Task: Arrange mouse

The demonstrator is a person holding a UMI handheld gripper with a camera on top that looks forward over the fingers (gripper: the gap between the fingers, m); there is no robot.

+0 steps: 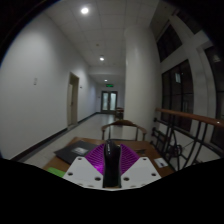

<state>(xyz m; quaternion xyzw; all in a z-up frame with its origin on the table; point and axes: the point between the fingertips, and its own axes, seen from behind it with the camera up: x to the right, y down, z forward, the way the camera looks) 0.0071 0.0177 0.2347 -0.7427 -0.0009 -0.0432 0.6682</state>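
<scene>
A black mouse (112,163) stands narrow and on edge between my two fingers, lifted off the table. My gripper (112,158) is shut on it, with the purple pads (97,158) pressing on both of its sides. The mouse's front end points away from me towards the corridor. Just beyond the fingers and below them lies a wooden table (140,149) with a dark mat (74,152) on its left part.
A wooden chair (122,127) stands behind the table. A long corridor with white walls runs ahead to a far door (108,101). A railing and dark windows (186,110) line the right side. Something green (52,171) shows low beside the left finger.
</scene>
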